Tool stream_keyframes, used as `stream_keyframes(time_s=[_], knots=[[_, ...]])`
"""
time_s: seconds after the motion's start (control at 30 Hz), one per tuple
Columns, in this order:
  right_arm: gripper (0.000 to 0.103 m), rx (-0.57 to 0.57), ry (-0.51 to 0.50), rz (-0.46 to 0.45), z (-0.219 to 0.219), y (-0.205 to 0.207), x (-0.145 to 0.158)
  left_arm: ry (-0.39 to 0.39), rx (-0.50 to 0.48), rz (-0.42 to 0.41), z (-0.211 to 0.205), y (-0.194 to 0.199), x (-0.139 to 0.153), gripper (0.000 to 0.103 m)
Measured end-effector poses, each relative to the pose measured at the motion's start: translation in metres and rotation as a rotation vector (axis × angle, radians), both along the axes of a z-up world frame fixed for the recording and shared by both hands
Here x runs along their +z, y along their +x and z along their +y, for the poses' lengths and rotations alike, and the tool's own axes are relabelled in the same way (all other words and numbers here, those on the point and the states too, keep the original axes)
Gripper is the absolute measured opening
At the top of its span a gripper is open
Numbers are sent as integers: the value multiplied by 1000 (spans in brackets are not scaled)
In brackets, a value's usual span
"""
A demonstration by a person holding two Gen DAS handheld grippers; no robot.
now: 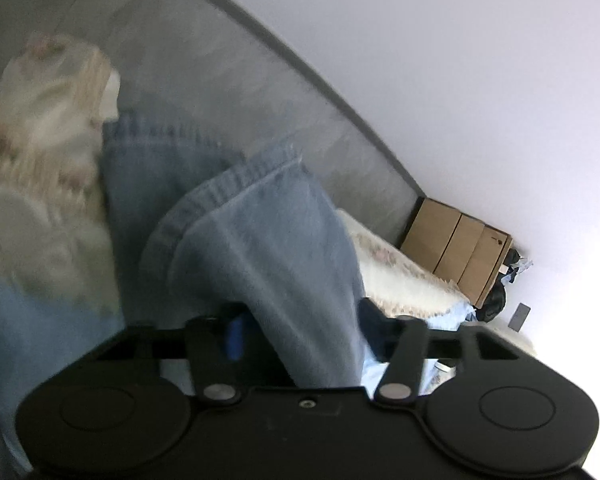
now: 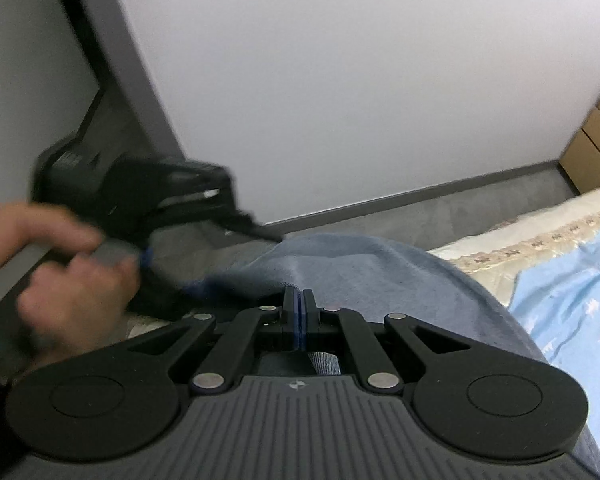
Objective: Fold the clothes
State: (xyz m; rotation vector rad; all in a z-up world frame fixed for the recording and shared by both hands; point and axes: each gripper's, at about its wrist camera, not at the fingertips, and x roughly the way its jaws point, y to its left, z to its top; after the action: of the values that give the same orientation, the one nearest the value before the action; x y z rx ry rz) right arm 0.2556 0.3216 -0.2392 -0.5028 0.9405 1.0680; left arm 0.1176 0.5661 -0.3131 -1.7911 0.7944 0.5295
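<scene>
Blue jeans (image 1: 260,240) run up from my left gripper (image 1: 300,328), hems at the top. A thick bunch of denim fills the gap between its fingers, and the blue pad (image 1: 233,336) shows on the left one. In the right wrist view the jeans (image 2: 360,272) stretch from my right gripper (image 2: 299,308) across to the blurred left gripper (image 2: 260,230), held by a hand (image 2: 60,272). The right jaws are shut together on a thin edge of denim.
A light blue sheet (image 2: 560,300) and a cream lace-edged blanket (image 2: 520,248) cover the bed at right. Blurred cream fabric (image 1: 40,160) lies at left. Cardboard boxes (image 1: 456,248) and dark bags (image 1: 500,296) stand by the white wall on grey carpet (image 1: 220,80).
</scene>
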Motion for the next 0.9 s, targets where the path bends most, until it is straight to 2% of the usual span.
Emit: stream_keyframes(time_s=[0.03,0.13,0.2,0.4,0.43,0.57,0.63,0.7,0.83,0.9], knots=[[0,9,-5,6,2,-4,-2,25,-6,5,3,0,2,17],[1,34,-22,23,9,-17,-12,134,-37,-21,13,4,10,6],[1,57,-40,34,15,-24,-23,181,-78,-17,18,6,5,6],[2,142,-172,57,40,-38,-84,226,-219,70,24,10,-42,6],[2,157,-197,61,44,-40,-93,215,-227,91,25,6,-51,6],[7,192,-247,74,53,-42,-110,136,-145,83,28,-15,-71,21],[10,180,-232,95,51,-40,-107,133,-108,80,31,-25,-69,40],[14,153,-223,136,46,-32,-107,134,-73,81,35,-34,-67,54],[16,89,-202,191,34,-18,-101,97,18,82,43,-51,-67,59],[22,42,-186,216,28,-20,-91,62,55,95,45,-56,-70,59]])
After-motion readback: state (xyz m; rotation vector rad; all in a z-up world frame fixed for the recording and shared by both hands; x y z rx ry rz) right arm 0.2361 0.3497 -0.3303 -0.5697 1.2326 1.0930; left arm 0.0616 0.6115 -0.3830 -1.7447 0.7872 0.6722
